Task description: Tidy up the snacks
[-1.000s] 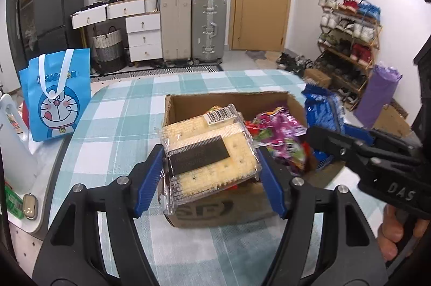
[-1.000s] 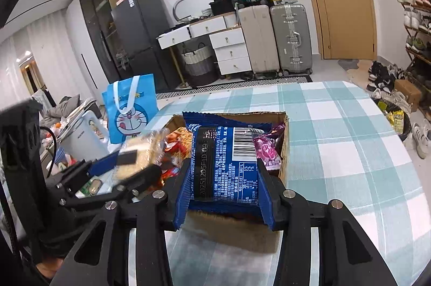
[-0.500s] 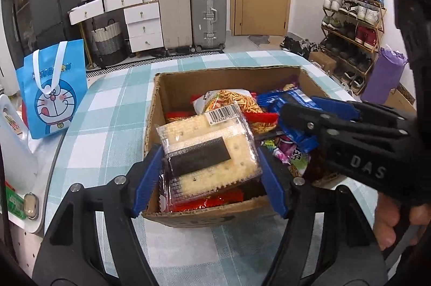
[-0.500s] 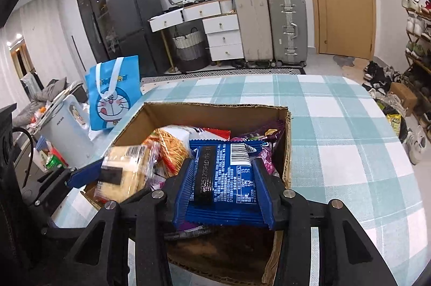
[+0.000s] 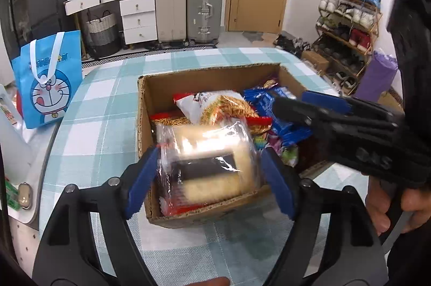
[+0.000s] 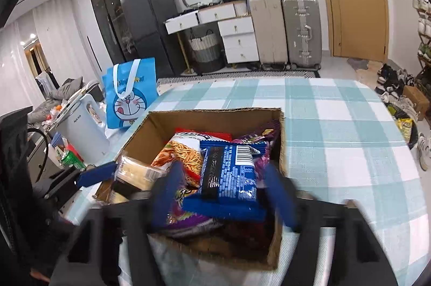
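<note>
A cardboard box [image 5: 212, 76] [image 6: 215, 115] sits on the checked table and holds several snack bags. My left gripper [image 5: 208, 174] is open over the box's near left corner. The clear cracker pack [image 5: 207, 164] lies between its blue pads, loose, on the other snacks; it also shows in the right wrist view [image 6: 136, 173]. My right gripper [image 6: 225, 194] is open over the near right part of the box. The blue snack pack [image 6: 229, 178] lies between its pads on a purple bag; it shows in the left wrist view [image 5: 272, 108] too.
A blue Doraemon bag [image 5: 48, 86] [image 6: 129, 94] stands on the table's left edge. A white kettle [image 6: 80, 132] stands beside it. Suitcases [image 5: 188, 8], drawers and a shoe rack [image 5: 347, 24] line the room behind. The checked tablecloth [image 6: 336, 129] spreads to the right of the box.
Both grippers moved down over the box and opened. The cracker pack and the blue pack were let go and now rest on the snacks in the box.
</note>
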Demonstrator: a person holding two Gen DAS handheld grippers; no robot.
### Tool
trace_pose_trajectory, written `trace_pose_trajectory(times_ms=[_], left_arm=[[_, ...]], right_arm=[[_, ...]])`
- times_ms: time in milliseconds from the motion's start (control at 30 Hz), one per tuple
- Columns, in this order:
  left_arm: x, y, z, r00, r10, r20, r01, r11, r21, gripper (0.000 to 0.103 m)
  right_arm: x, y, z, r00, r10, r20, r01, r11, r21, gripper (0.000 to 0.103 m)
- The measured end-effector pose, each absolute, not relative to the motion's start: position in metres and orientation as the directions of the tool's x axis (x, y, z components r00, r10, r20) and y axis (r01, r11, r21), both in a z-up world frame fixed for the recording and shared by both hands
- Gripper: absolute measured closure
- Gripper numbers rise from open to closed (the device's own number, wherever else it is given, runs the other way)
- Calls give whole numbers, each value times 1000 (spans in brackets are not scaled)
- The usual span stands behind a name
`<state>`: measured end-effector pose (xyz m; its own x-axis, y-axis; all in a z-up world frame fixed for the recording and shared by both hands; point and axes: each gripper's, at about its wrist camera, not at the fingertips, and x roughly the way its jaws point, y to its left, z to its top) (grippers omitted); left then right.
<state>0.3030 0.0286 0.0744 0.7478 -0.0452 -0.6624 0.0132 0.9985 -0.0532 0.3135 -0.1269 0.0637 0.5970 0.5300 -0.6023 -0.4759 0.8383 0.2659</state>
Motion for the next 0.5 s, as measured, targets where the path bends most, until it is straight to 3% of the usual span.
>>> trace_pose_trajectory(times_ms=[100, 233, 500], left_arm=[[291, 30, 79, 770, -65, -635, 30, 997, -65, 18], [271, 33, 85, 804, -49, -593, 23, 998, -52, 1], [226, 55, 88, 850, -32, -526, -19, 996, -91, 1]], right_arm=[[294, -137, 71, 612, 550, -568, -488, 828, 276, 0], [269, -152, 77, 661, 552, -508, -498, 829, 253, 0], [220, -165, 73, 719, 544, -433, -532, 831, 161, 0]])
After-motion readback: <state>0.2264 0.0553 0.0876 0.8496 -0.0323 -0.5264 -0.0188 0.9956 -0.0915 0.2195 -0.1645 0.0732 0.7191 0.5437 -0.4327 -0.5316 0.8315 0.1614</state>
